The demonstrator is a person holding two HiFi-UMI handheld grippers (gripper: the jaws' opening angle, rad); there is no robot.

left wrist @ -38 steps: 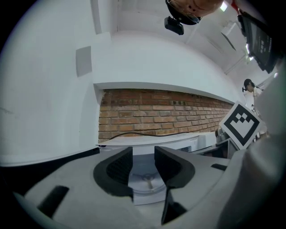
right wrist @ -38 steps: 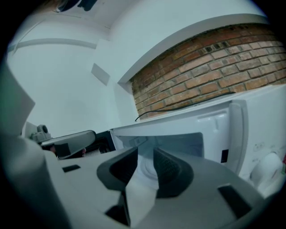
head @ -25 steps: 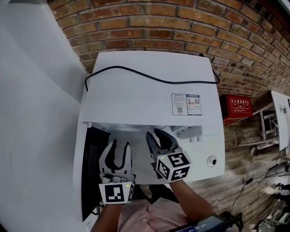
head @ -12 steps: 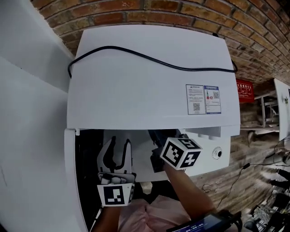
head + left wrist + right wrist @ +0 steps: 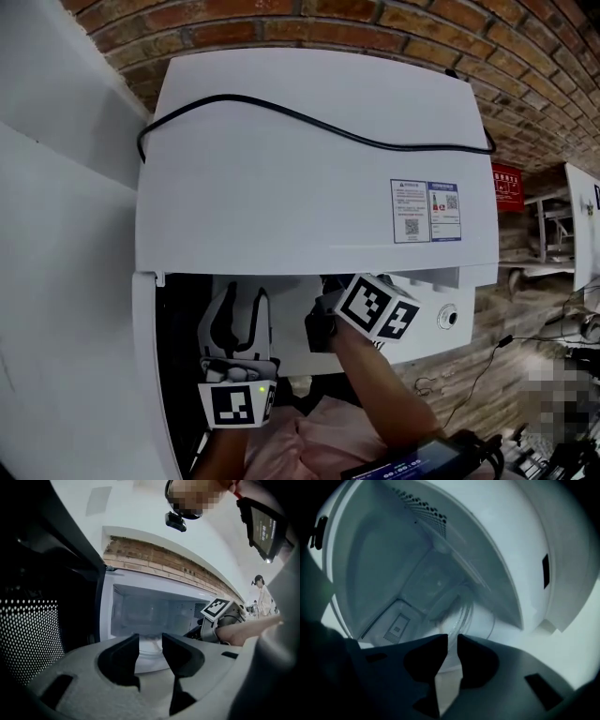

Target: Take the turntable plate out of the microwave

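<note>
A white microwave (image 5: 309, 187) stands against a brick wall (image 5: 375, 28), which is at 12 o'clock in the head view. The microwave's door (image 5: 178, 375) hangs open at 8 o'clock, with its dark inside face showing.

Just right of the door, at 7 o'clock, is the left hand-held gripper (image 5: 241, 314). It sits in front of the opening and points in. Its jaws are apart and there is nothing between them. Its own view looks past the tips into the pale inside of the microwave.

A black cord (image 5: 309, 122) lies across the top of the microwave, from 9 o'clock over to 2 o'clock.

The turntable plate (image 5: 459, 606) is clear glass. It is in the middle of the microwave floor, inside the box.

The right hand-held gripper (image 5: 453, 639) reaches in through the opening at 5 o'clock in the head view, and only its marker cube and the hand behind it show there. It is tilted over to one side. Its jaws have just been closing. They now stand close together and pinch the near edge of the plate between their tips.

A sticker (image 5: 427, 211) sits on the microwave top at 3 o'clock.
</note>
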